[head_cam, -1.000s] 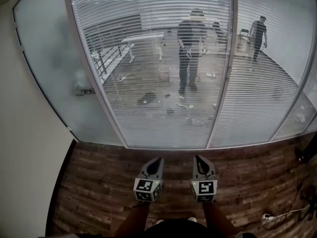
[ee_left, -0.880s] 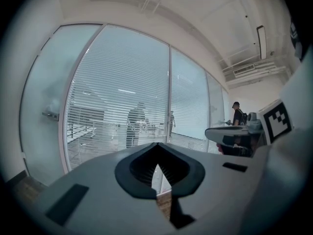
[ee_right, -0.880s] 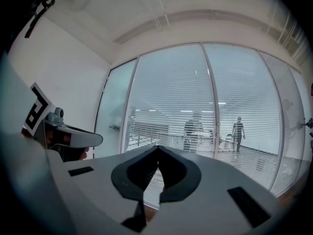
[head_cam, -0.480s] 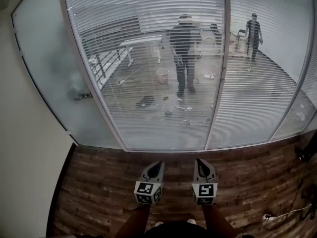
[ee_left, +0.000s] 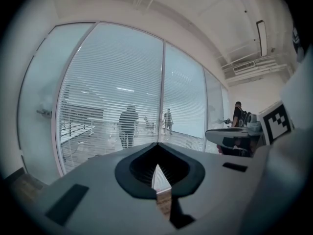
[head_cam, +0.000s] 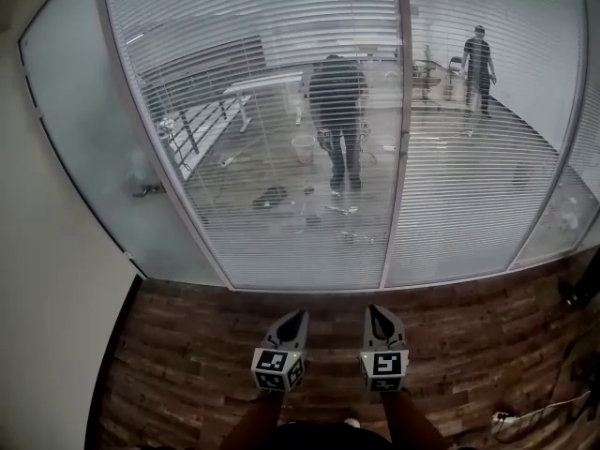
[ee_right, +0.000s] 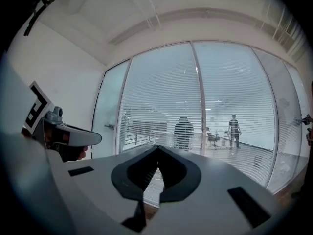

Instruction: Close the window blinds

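Wood floor (head_cam: 187,345). Behind the glass: near person (head_cam: 336,111), far person (head_cam: 479,64), bucket (head_cam: 302,145). Cable (head_cam: 539,409) on floor, right.

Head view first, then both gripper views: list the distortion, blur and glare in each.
Head view: fisheye bows the window frame and blinds; the frosted panel looks hazy. Left gripper view: dark vignette at the corners, the left gripper soft-focused, bright light streaks on the blinds. Right gripper view: same vignette, right gripper blurred, blinds sharp.
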`<move>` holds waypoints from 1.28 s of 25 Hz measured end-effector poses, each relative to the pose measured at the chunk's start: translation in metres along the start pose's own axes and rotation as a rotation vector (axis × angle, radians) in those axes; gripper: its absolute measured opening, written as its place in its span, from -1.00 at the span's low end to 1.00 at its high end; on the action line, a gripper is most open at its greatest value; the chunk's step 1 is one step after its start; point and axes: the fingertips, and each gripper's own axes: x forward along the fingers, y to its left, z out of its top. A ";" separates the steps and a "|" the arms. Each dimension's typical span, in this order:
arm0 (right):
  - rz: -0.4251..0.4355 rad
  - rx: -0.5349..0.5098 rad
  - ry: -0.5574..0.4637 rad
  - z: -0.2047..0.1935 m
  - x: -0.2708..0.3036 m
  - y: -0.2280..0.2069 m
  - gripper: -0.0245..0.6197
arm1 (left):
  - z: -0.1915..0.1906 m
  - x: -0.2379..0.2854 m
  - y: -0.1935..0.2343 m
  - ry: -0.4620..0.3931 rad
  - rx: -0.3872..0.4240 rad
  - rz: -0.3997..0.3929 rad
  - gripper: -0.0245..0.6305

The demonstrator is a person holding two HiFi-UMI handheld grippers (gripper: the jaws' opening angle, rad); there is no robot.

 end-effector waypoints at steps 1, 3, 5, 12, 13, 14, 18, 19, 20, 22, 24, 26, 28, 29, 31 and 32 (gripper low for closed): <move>0.006 0.005 0.004 -0.003 -0.001 -0.003 -0.92 | -0.002 0.002 -0.002 0.006 0.000 0.005 -0.93; 0.011 0.009 0.012 -0.006 -0.002 -0.008 -0.92 | -0.004 0.005 -0.006 0.015 0.001 0.010 -0.93; 0.000 -0.011 0.017 -0.010 -0.003 -0.016 -0.92 | -0.003 0.009 -0.011 0.020 0.004 0.008 -0.93; -0.016 -0.011 0.038 -0.007 0.000 -0.040 -0.91 | 0.003 0.029 -0.024 0.024 0.029 0.000 -0.93; -0.015 -0.011 0.046 -0.008 0.001 -0.043 -0.92 | 0.004 0.032 -0.024 0.023 0.024 -0.001 -0.93; -0.014 -0.012 0.046 -0.009 0.003 -0.044 -0.92 | 0.004 0.035 -0.023 0.024 0.020 -0.002 -0.93; -0.007 0.009 0.022 -0.004 0.014 -0.047 -0.91 | 0.004 0.047 -0.021 0.025 0.026 -0.016 -0.93; -0.005 0.016 0.024 -0.003 0.018 -0.047 -0.92 | 0.005 0.050 -0.019 0.023 0.029 -0.019 -0.93; -0.007 0.014 0.027 -0.005 0.022 -0.049 -0.92 | 0.004 0.055 -0.018 0.023 0.031 -0.021 -0.93; -0.008 0.005 0.027 -0.013 0.032 -0.052 -0.92 | 0.005 0.065 -0.012 0.022 0.030 -0.022 -0.93; -0.006 0.012 0.025 -0.012 0.042 -0.052 -0.92 | 0.008 0.075 -0.004 0.014 0.013 -0.026 -0.93; -0.017 0.009 0.032 -0.009 0.052 -0.056 -0.92 | 0.013 0.085 0.004 -0.002 -0.017 -0.039 -0.93; -0.031 -0.011 0.040 -0.010 0.065 -0.063 -0.92 | 0.020 0.099 0.011 -0.009 -0.017 -0.047 -0.93; -0.037 -0.016 0.045 -0.012 0.073 -0.066 -0.92 | 0.021 0.107 0.015 -0.004 0.005 -0.048 -0.93; -0.056 -0.018 0.067 -0.016 0.088 -0.072 -0.92 | 0.023 0.120 0.021 0.008 0.061 -0.053 -0.93; -0.063 -0.017 0.070 -0.016 0.097 -0.072 -0.92 | 0.026 0.125 0.024 0.005 0.075 -0.062 -0.93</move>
